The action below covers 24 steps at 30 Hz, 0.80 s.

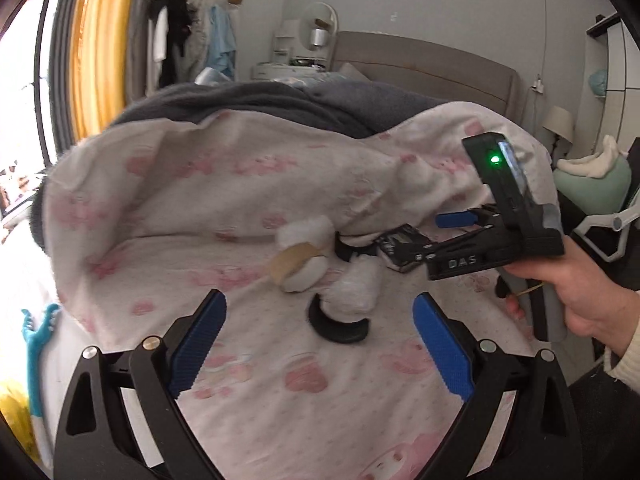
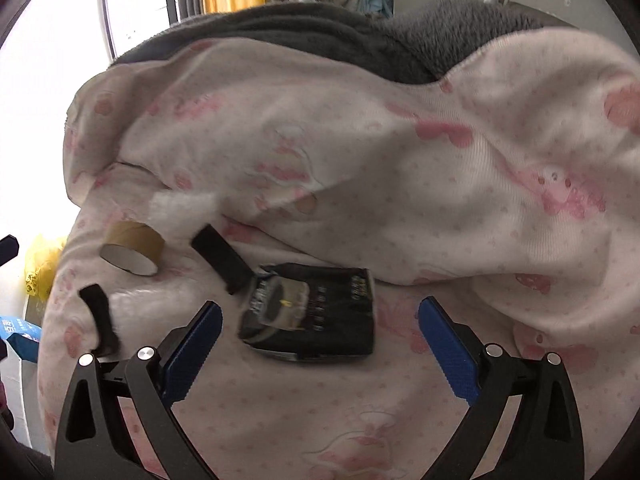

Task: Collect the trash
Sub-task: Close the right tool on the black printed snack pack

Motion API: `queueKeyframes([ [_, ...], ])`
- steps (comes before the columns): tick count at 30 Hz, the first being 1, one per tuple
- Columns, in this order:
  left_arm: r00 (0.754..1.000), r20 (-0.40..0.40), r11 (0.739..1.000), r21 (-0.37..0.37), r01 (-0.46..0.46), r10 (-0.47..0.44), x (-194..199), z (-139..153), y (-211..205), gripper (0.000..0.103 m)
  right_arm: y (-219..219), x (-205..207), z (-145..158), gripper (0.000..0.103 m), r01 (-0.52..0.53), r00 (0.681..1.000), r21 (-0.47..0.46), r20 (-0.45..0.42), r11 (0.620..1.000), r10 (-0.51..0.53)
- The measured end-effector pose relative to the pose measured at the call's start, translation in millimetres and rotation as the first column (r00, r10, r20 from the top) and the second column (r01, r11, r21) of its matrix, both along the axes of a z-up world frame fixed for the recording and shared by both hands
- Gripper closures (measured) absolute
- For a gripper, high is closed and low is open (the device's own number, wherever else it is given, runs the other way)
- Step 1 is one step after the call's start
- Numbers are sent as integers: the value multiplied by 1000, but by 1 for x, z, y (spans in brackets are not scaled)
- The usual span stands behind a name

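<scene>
Both our grippers gape empty; beside the black packet, seemingly every scrap awaits collecting.

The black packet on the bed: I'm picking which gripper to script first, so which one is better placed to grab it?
Right. The right gripper is open with the black packet lying directly between its fingers. The left gripper instead faces a black curved piece and white wad.
</scene>
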<state>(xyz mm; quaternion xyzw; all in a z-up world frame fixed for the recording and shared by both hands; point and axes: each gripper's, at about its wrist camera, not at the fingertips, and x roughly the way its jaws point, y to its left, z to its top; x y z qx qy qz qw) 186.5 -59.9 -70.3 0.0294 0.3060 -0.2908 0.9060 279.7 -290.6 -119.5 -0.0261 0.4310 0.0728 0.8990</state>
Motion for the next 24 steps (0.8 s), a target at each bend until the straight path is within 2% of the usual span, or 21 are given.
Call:
queueKeyframes([
  [6, 999, -18, 999, 20, 32, -32, 9, -12, -17, 7, -2, 5, -15, 4, -27, 998, 27, -52, 999, 28],
  [10, 999, -21, 998, 29, 48, -47, 12, -17, -21, 7, 2, 7, -19, 4, -46, 997, 3, -59, 999, 46],
  [18, 997, -40, 997, 51, 61, -59, 19, -30, -31, 7, -4, 10, -26, 4, -55, 996, 18, -72, 998, 56],
  [20, 997, -44, 996, 60, 61, -59, 20, -32, -33, 7, -4, 10, -26, 7, -60, 996, 22, -71, 998, 61],
  [24, 997, -60, 997, 55, 55, -52, 24, -40, -35, 8, -1, 11, -25, 26, -62, 996, 13, -64, 998, 62],
])
